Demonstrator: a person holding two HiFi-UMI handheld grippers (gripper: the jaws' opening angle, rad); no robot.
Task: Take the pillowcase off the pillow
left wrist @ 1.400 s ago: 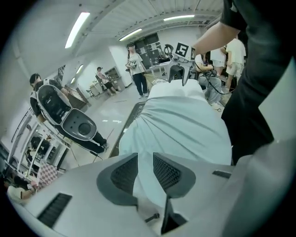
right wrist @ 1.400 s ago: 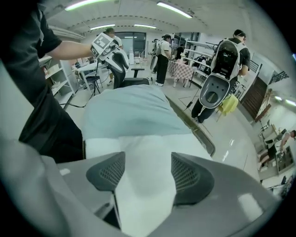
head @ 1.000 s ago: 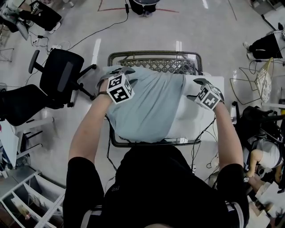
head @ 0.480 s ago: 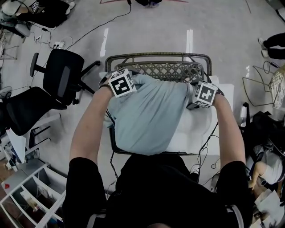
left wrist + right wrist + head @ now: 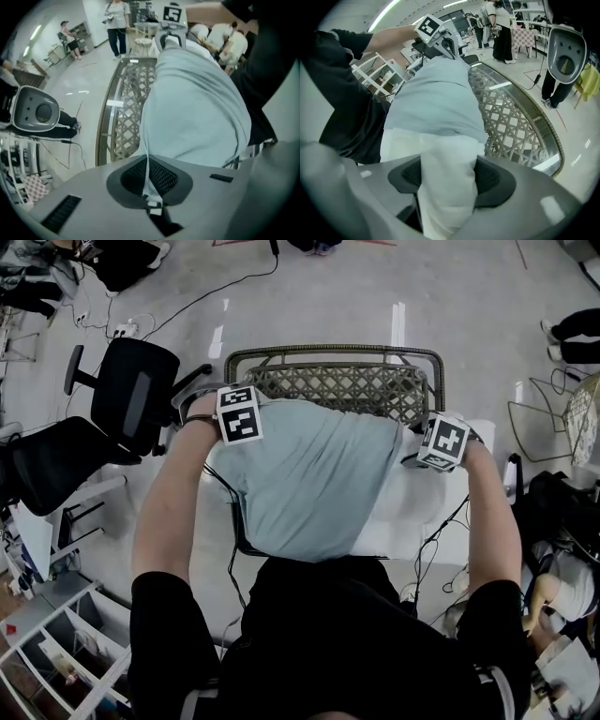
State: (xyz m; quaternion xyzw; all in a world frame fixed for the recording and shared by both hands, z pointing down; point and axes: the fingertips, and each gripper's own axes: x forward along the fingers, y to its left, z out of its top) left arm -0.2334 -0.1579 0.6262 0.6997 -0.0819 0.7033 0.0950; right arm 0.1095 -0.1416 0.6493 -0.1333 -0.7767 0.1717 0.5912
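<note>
A pillow lies across the table in a pale blue pillowcase, and its white end sticks out bare on the right. My left gripper points straight down at the pillow's far left corner. Its jaws have just been closing, and in the left gripper view the gripper is shut on a thin fold of the pillowcase. My right gripper sits at the bare end. Its jaws have also just been closing, and in the right gripper view the gripper squeezes the white pillow just short of the pillowcase's open edge.
The pillow rests on a wicker lattice table with a metal rim. Black office chairs stand to the left, cables trail on the floor, and a white shelf is at the lower left. People stand around the room's edges.
Both grippers came down onto the pillow. The left one moved out to the far left corner and closed on the pillowcase. The right one closed on the white end.
</note>
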